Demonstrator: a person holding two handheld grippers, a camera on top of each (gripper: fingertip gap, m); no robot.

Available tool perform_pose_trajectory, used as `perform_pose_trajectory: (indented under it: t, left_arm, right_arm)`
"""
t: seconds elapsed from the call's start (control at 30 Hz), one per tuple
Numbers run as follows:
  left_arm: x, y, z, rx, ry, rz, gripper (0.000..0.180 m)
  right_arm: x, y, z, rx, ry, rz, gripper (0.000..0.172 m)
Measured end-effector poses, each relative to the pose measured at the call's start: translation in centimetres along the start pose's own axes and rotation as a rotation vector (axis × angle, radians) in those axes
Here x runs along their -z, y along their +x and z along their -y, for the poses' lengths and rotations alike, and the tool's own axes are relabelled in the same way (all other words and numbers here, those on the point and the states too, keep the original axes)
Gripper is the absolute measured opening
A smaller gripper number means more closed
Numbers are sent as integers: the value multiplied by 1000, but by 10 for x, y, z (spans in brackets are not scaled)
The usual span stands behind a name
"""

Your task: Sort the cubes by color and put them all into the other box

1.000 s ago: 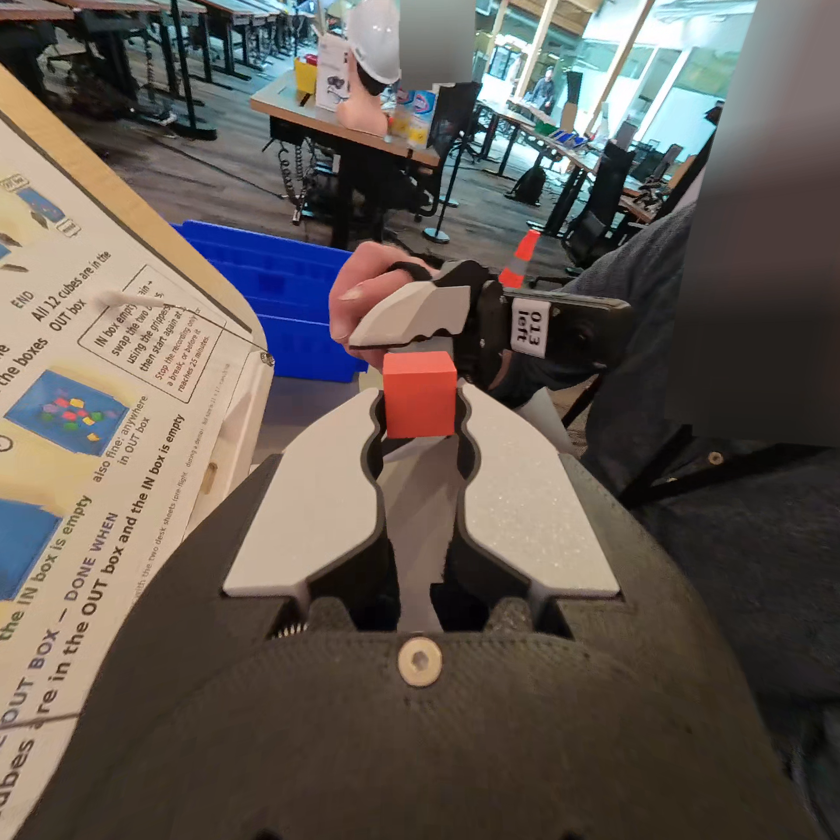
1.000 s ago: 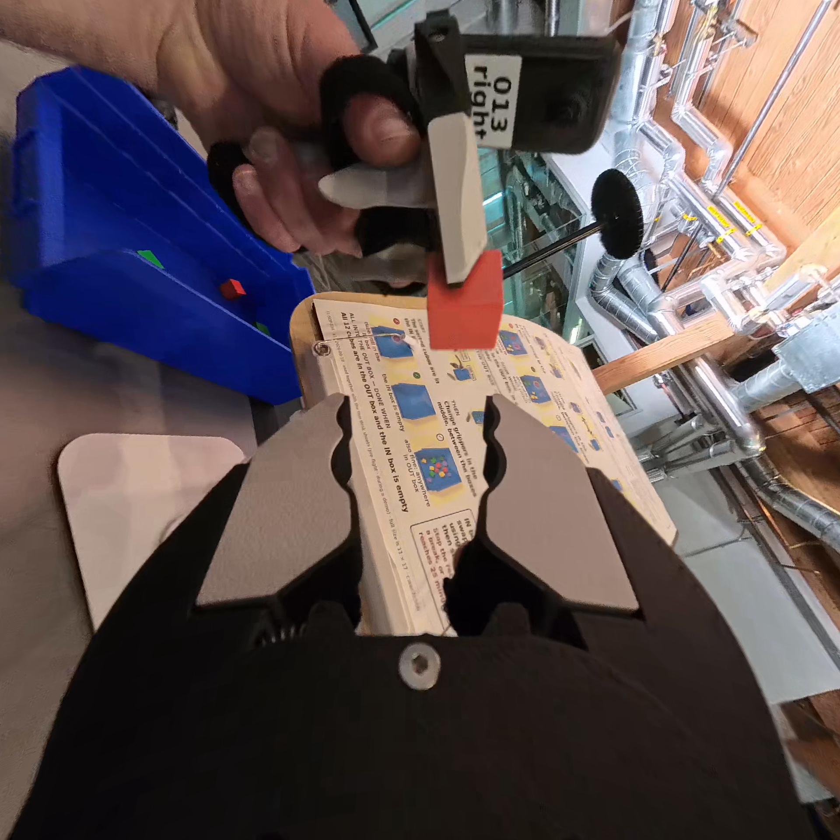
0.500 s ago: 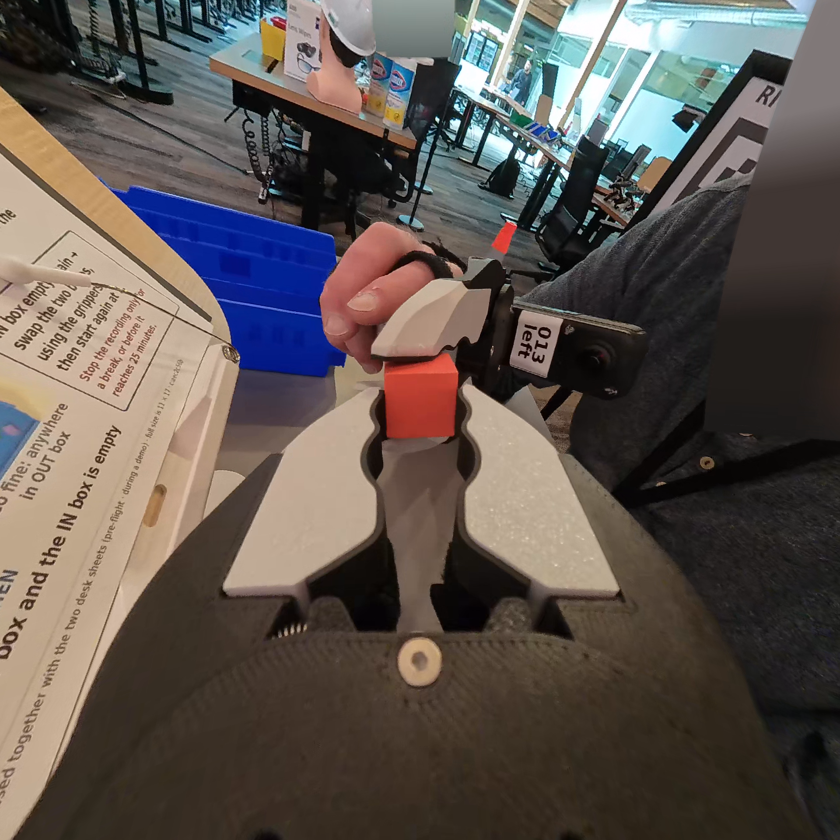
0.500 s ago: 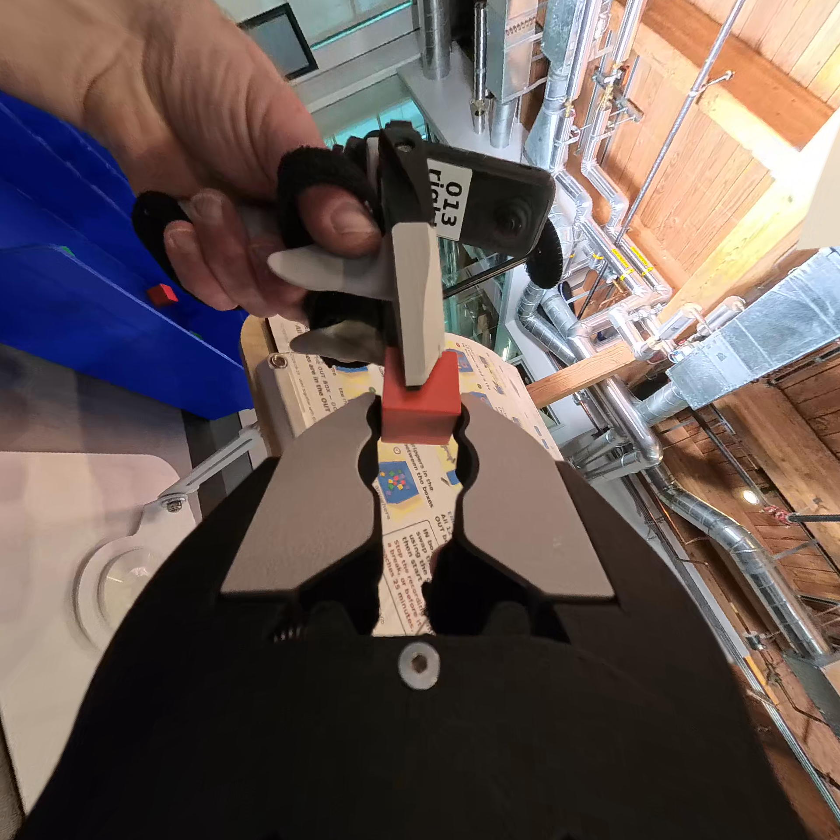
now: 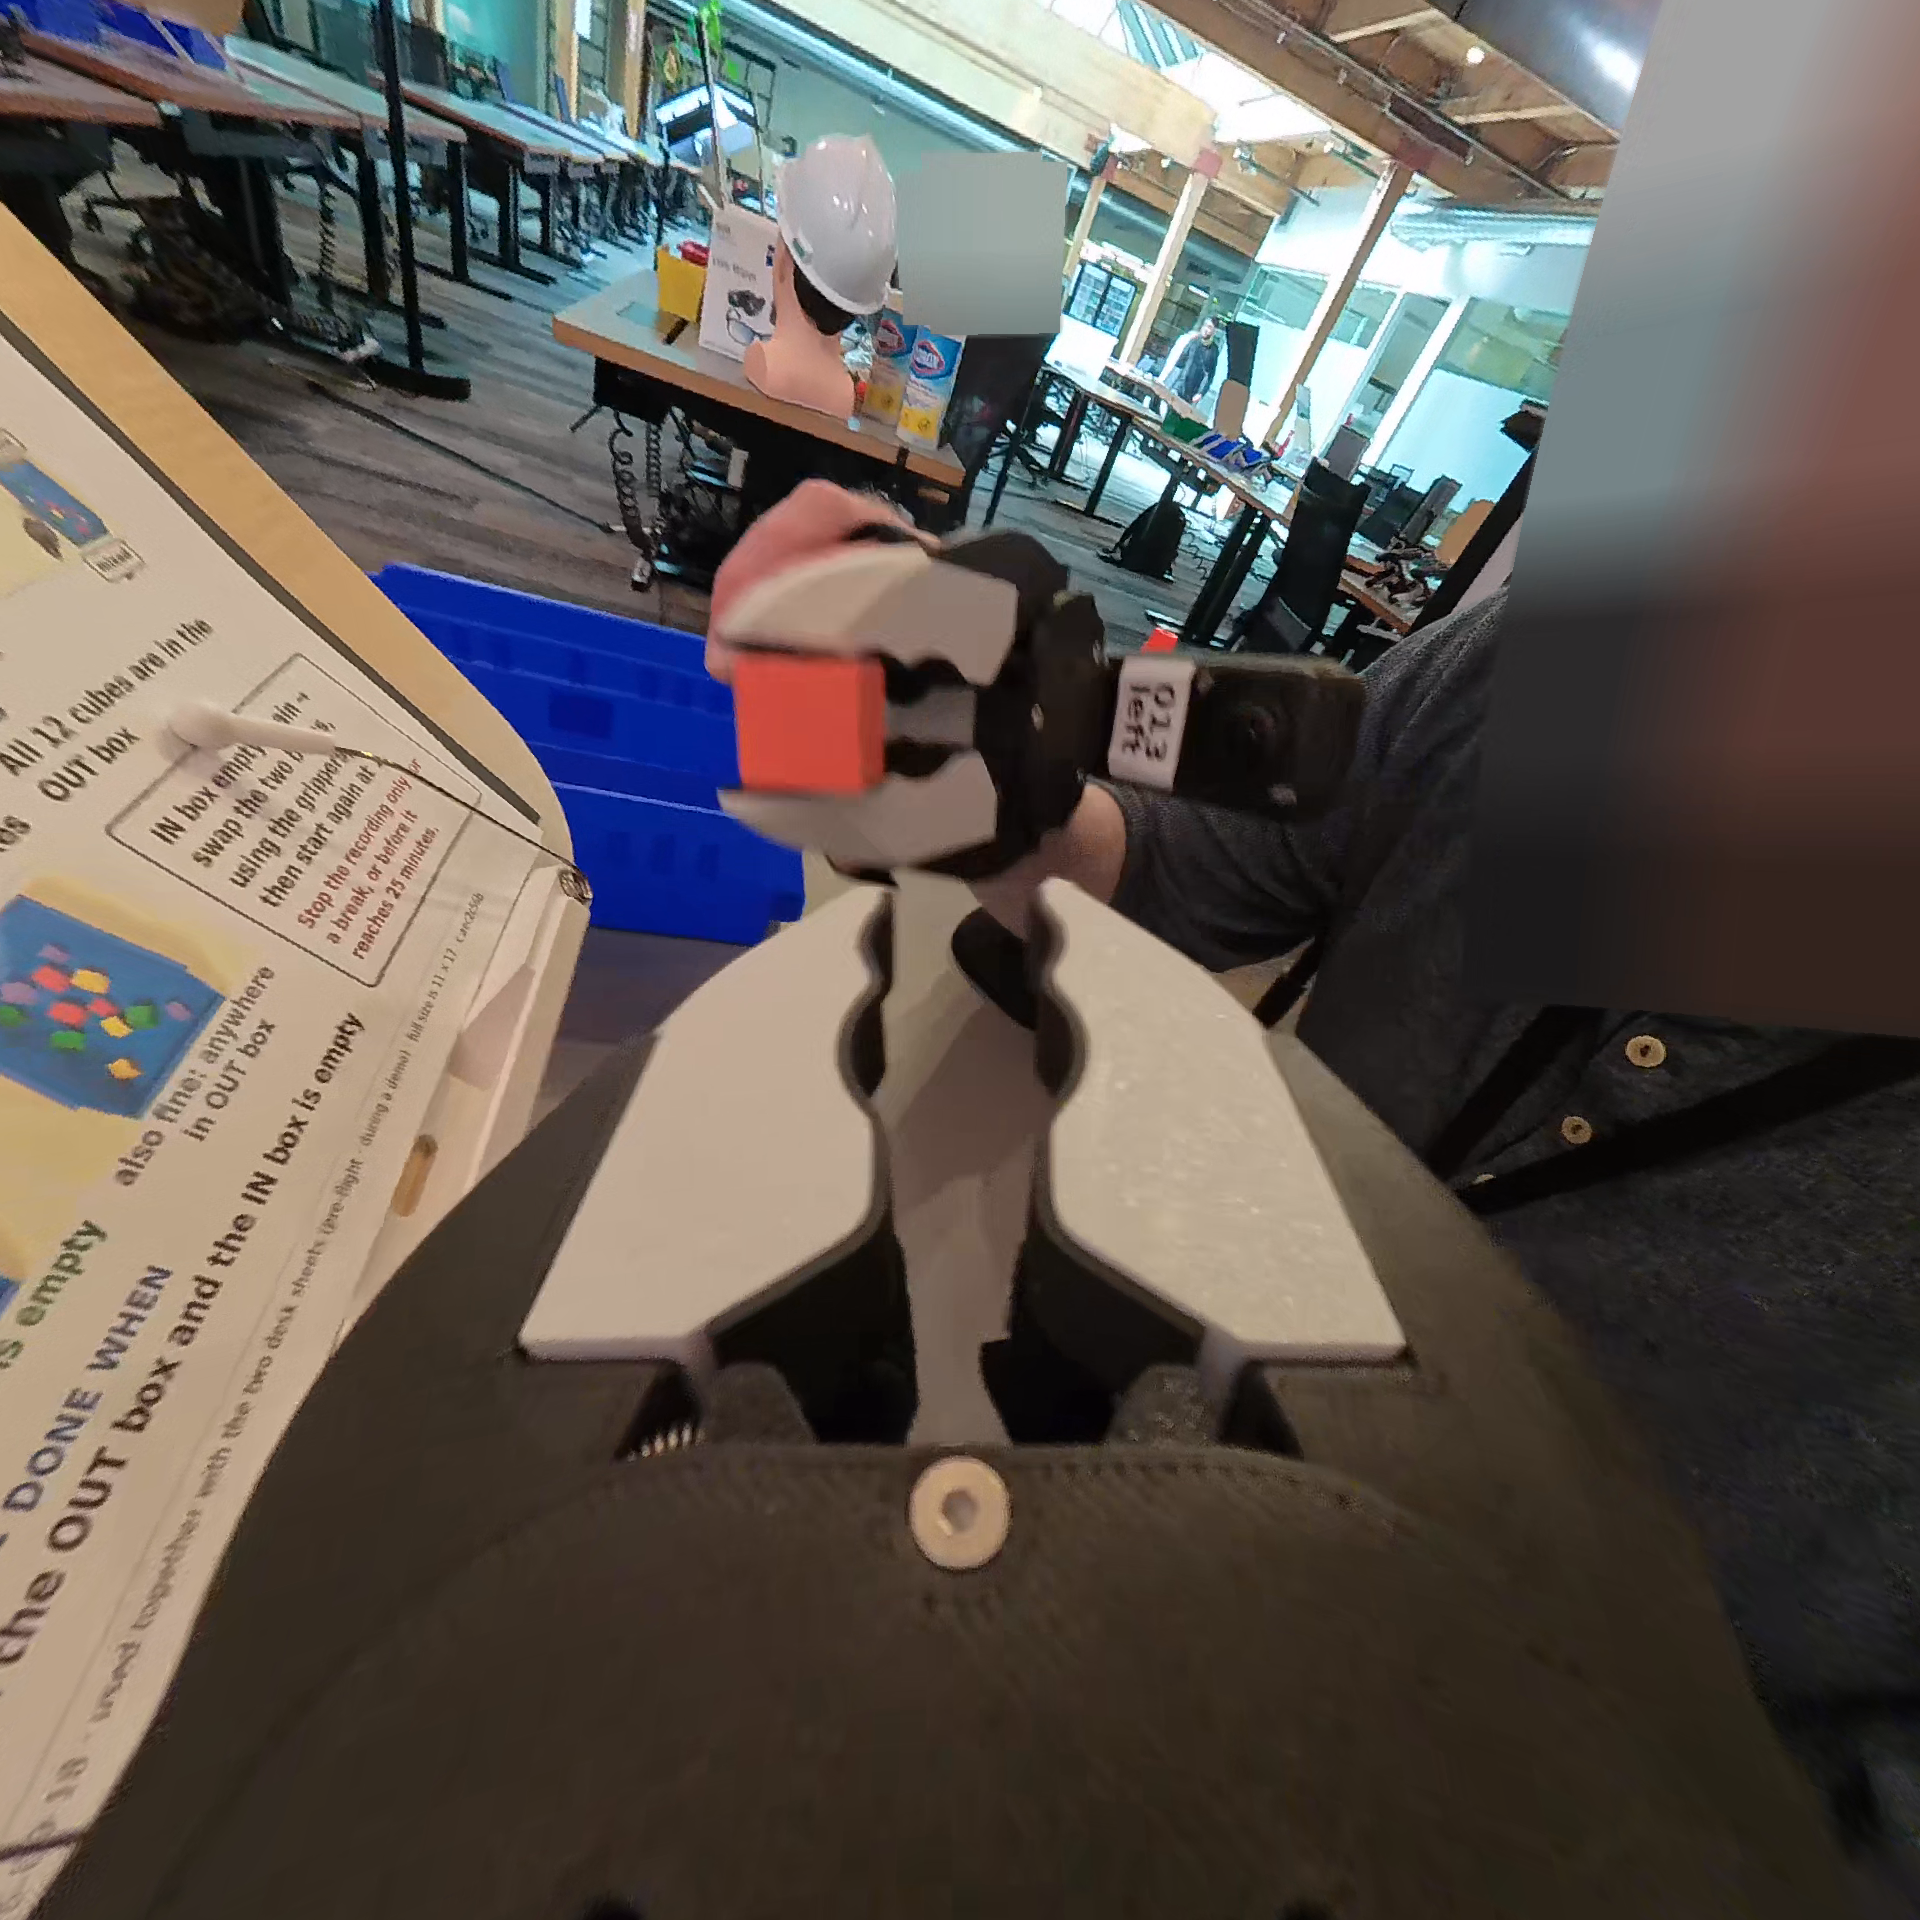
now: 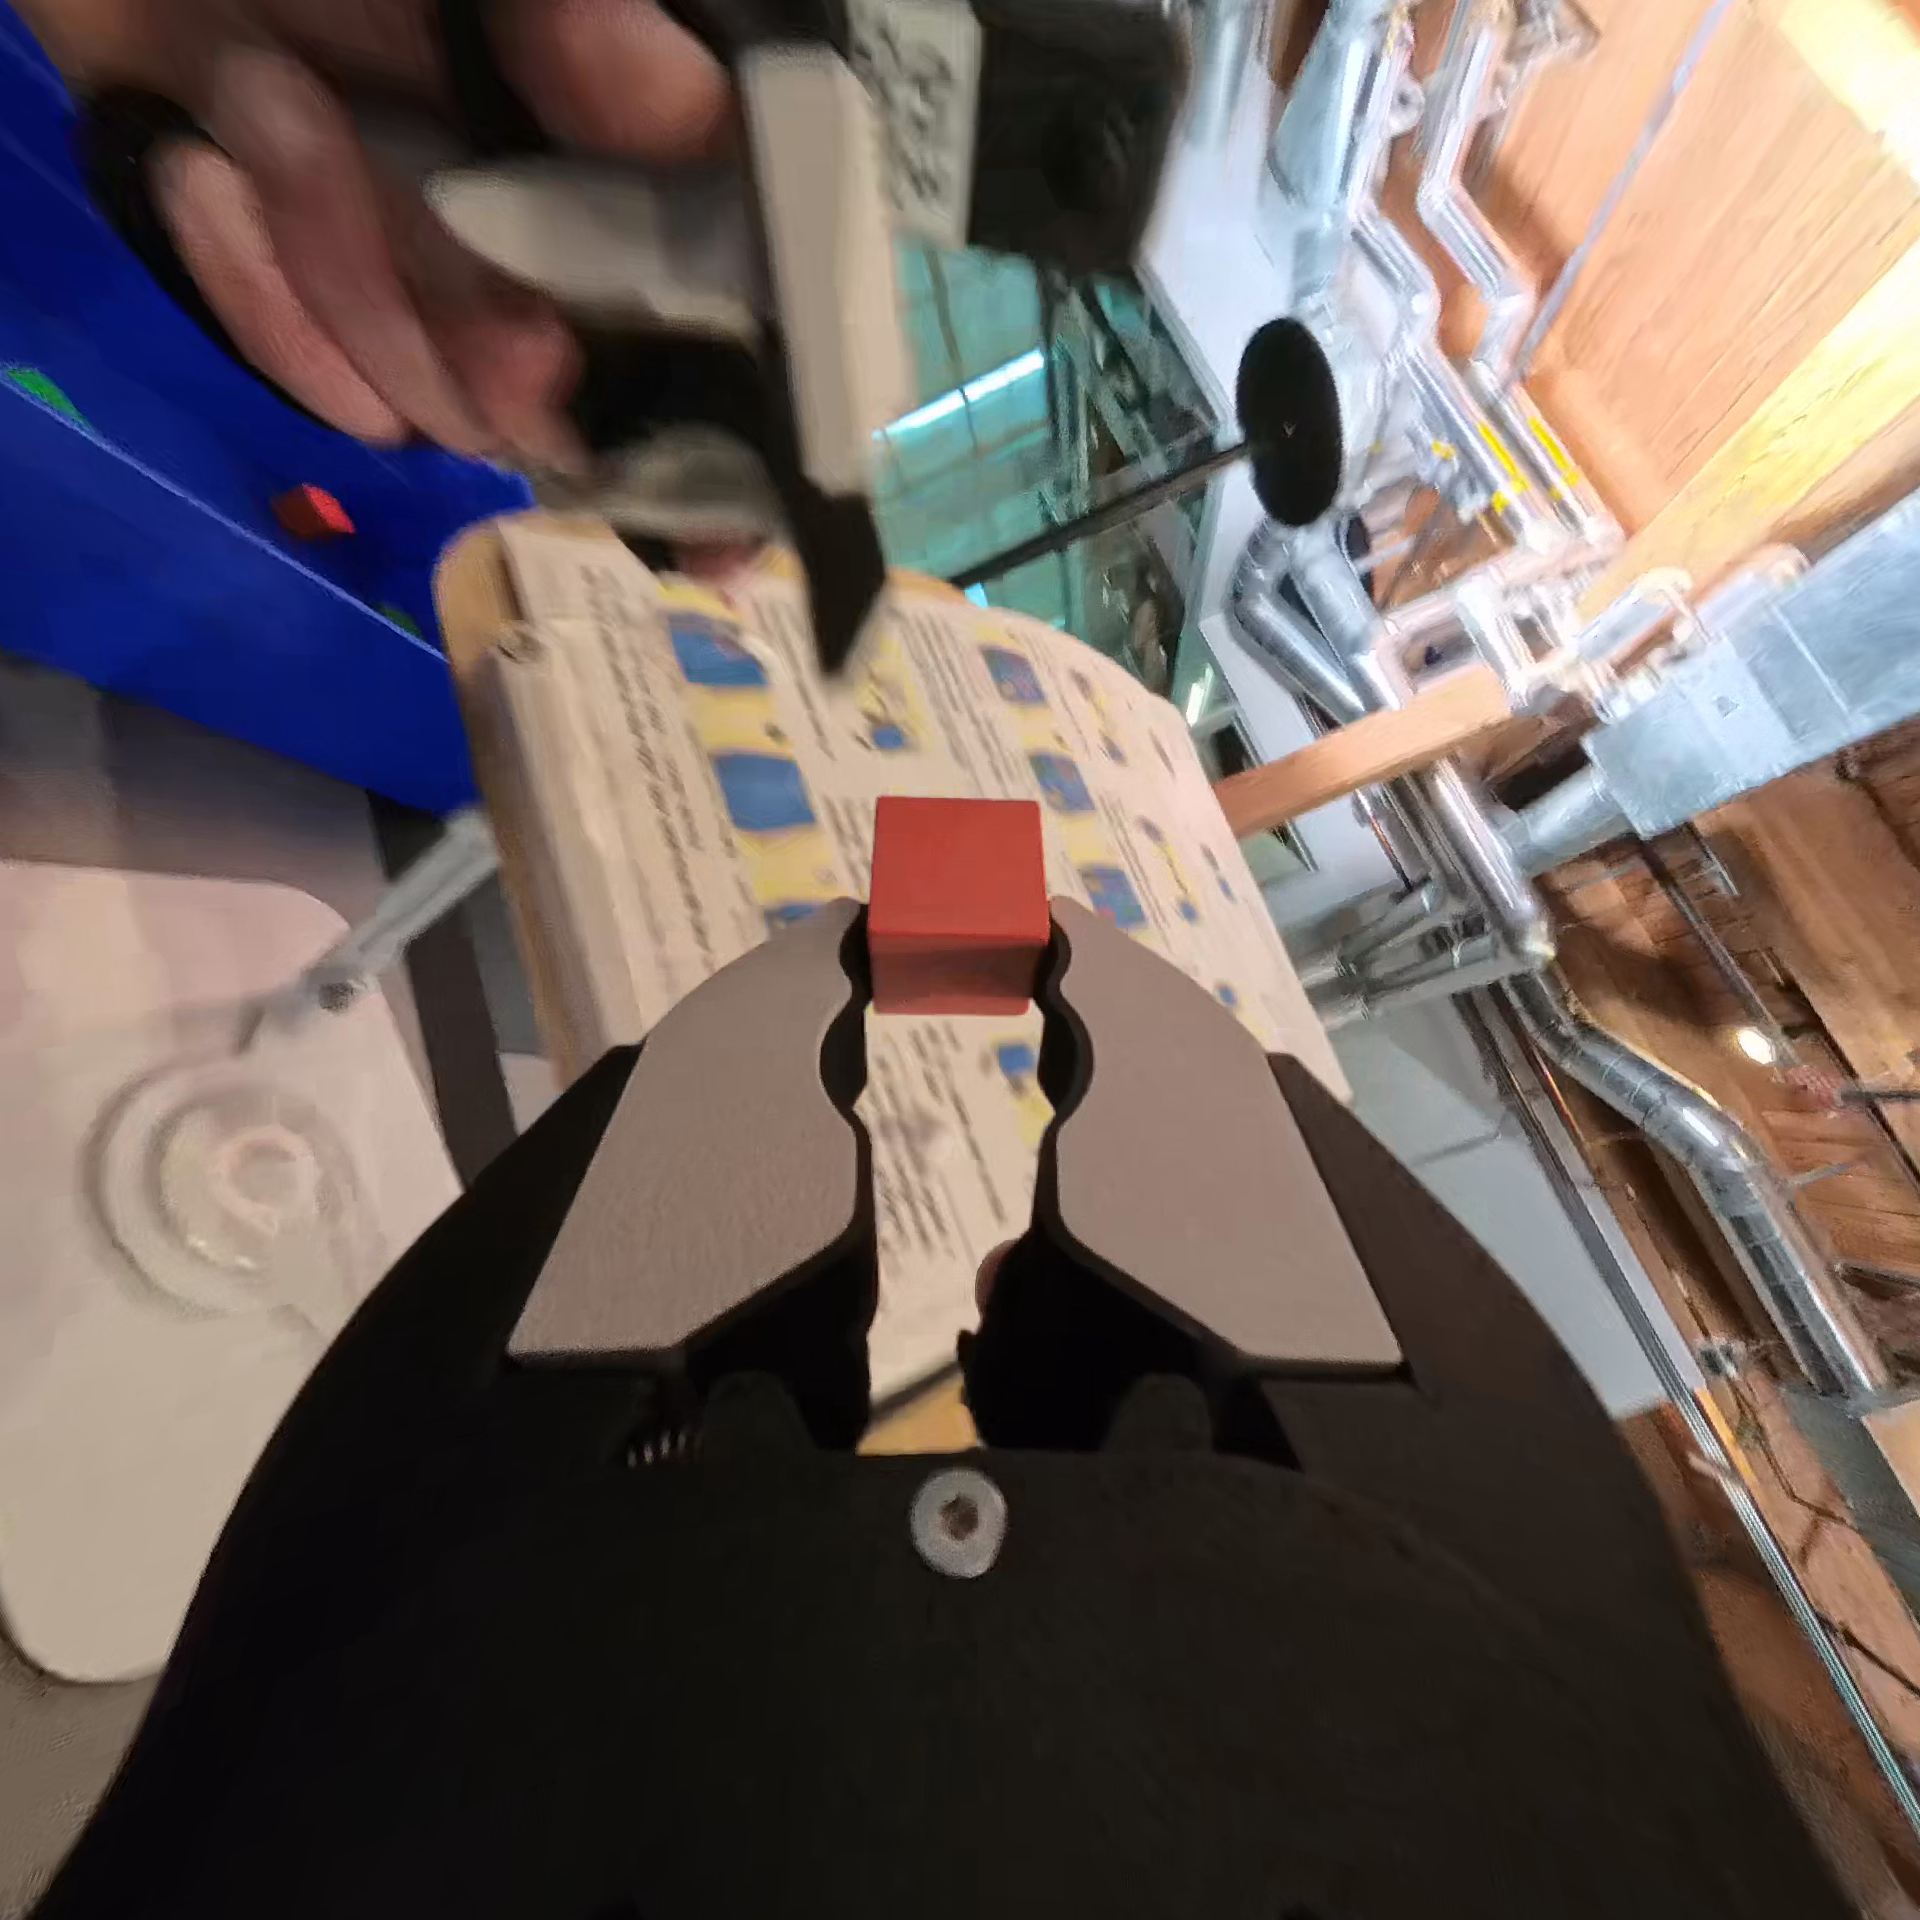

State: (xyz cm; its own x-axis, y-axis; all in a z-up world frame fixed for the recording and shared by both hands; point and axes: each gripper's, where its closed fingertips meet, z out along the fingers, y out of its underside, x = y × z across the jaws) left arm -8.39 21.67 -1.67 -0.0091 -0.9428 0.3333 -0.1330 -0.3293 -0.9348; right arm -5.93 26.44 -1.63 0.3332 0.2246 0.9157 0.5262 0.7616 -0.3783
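Item, red cube (image 6: 954, 914): my right claw (image 6: 954, 961) is clamping it; left claw (image 5: 961, 971) is standing apart, bare. Blue box (image 6: 156, 582) is holding several cubes; sorting unfinished, I judge.

Both views are bright with even daylight. In the left wrist view the windows (image 5: 1455, 343) at the far right glare white. Motion blur smears the right wrist view, worst on the hand (image 6: 343, 208) at the top and the sheet (image 6: 831, 779). Wide-angle lenses bend the edges.
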Motion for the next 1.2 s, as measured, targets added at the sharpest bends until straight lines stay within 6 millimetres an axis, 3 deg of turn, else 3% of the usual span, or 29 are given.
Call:
perform_pose_trajectory:
  t: [0.07,0.13,0.2,0.3,0.43,0.5,0.57,0.77,0.97,1.1,1.2]
  left_arm:
    - [5,2,5,-33,26,16,0]
    - [9,1,8,-50,40,40,1]
    - [10,0,8,-64,31,65,1]
    - [9,0,8,-70,31,67,1]
    - [4,-3,3,-66,5,74,1]
    - [4,-3,4,-66,13,75,0]
    - [3,-4,4,-70,8,78,1]
    - [1,-7,1,-65,6,77,1]
    - [1,-10,-1,-61,-6,85,0]
    - [3,-10,-1,-63,-8,89,0]
    - [7,-10,2,-67,4,96,0]
  right_arm:
    - [8,22,-31,-35,-92,17,29]
    - [22,24,-74,-89,-237,164,29]
    - [41,41,-113,-75,-349,166,29]
    - [75,44,-159,-146,-522,271,29]
    - [118,5,-216,-192,-756,524,30]
    - [145,-23,-237,-249,-879,689,30]
    - [166,-36,-254,-307,-964,774,30]
    - [198,-67,-272,-448,-1091,935,30]
    - [204,-108,-276,-490,-1147,1116,30]
    - [207,-127,-274,-523,-1138,1200,30]
    - [205,-129,-272,-522,-1133,1209,43]
